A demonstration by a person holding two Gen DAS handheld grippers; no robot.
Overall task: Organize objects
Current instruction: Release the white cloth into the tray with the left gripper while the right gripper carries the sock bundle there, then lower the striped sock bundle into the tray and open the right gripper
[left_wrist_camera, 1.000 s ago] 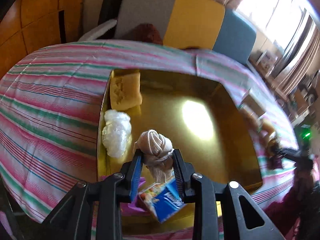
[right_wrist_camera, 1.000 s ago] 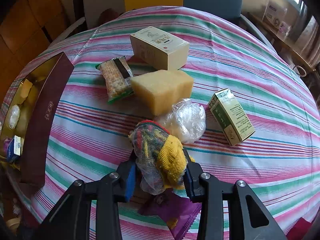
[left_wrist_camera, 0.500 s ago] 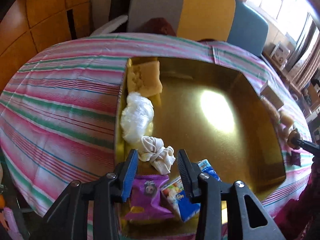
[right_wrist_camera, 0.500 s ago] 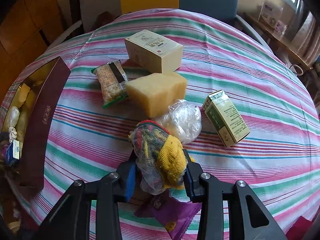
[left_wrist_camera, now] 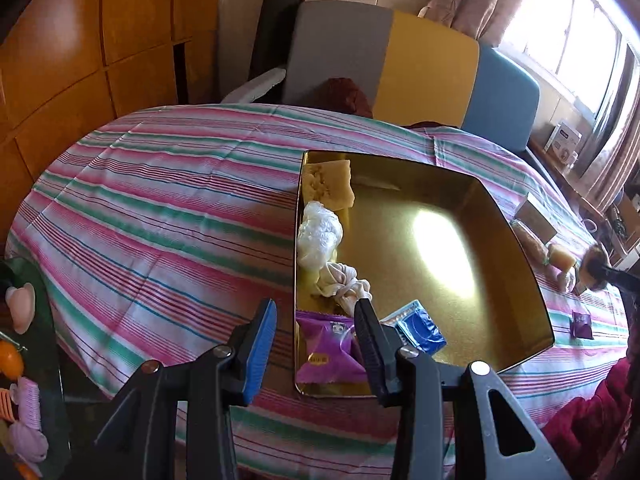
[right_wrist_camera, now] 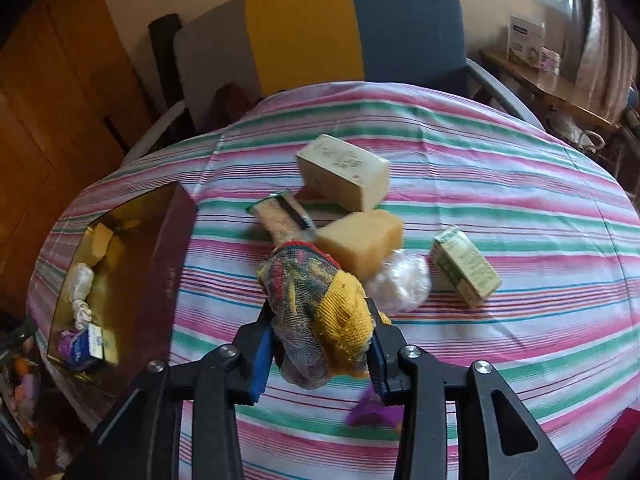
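In the gold tray (left_wrist_camera: 500, 216), the cream knotted cloth (left_wrist_camera: 344, 286) now lies released; the left hand-held gripper (left_wrist_camera: 316, 344) gapes empty, while the right hand-held gripper (right_wrist_camera: 320, 354) lifts its clamped colourful knotted cloth (right_wrist_camera: 316, 300) trayward.

Striped table (right_wrist_camera: 500, 184), gold box (left_wrist_camera: 516, 248), cartons (right_wrist_camera: 344, 170), sponge (right_wrist_camera: 360, 240)

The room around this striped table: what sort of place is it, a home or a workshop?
Most likely a home's living or dining room. The round table wears a striped tablecloth, a grey, yellow and blue sofa stands behind it, and a curtained window and wooden cabinets line the walls.
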